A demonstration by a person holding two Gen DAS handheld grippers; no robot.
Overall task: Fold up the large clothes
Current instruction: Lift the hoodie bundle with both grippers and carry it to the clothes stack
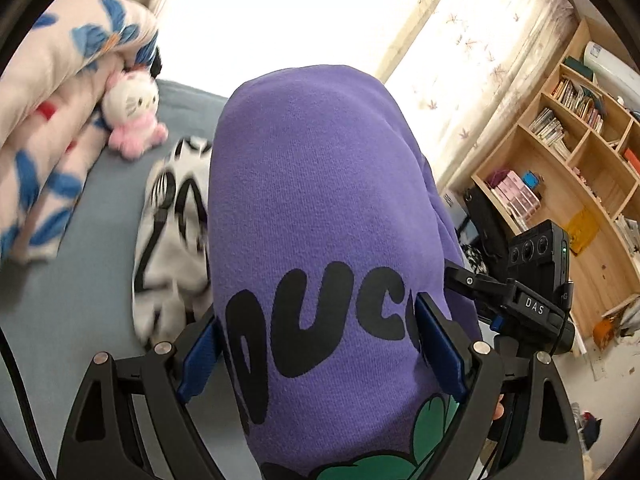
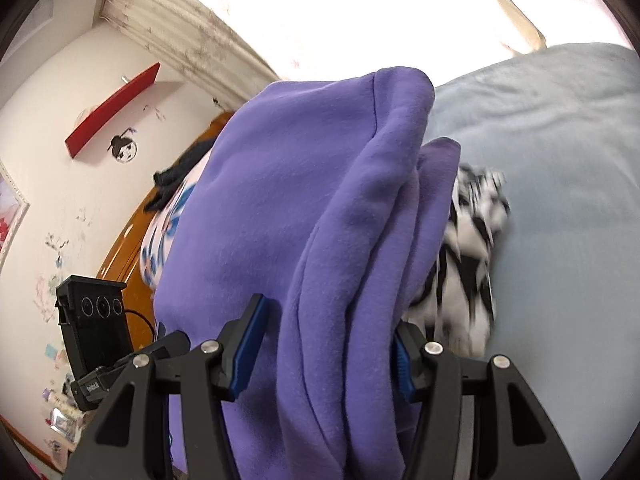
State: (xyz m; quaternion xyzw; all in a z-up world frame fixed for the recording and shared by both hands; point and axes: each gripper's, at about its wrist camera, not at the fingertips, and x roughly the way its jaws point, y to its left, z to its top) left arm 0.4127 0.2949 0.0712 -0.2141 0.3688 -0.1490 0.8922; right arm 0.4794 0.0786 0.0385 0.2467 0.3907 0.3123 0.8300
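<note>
A purple sweatshirt (image 1: 320, 208) is held up above the bed (image 1: 60, 300) by both grippers, and it fills the middle of both views. In the left wrist view the left gripper (image 1: 318, 340) is clamped on a thick bundle of the cloth, with the blue pads (image 1: 200, 356) pressed against it at both sides; black letters and a green print are seen on the cloth there. In the right wrist view the right gripper (image 2: 324, 356) is clenched on several folded layers of the same garment, which run away from the fingers toward 12 o'clock.

The garment is judged to be soft and rather thick fleece, not slippery and not fragile, with some weight because of its size. It will sag and bunch wherever it is not supported. It is best taken at the hem, a shoulder seam or a corner, so that only the wanted layers are caught; at present many layers seem to be gripped together.

In the left view a black-and-white garment (image 1: 172, 236) lies on the bed at 9 o'clock of the sweatshirt, partly under it. It could be dragged or covered when the sweatshirt is laid down. A pink plush toy (image 1: 132, 112) and a flowered quilt (image 1: 52, 128) are seen at 10 o'clock, well apart. A wooden bookshelf (image 1: 568, 168) stands at 3 o'clock, away from the bed.
</note>
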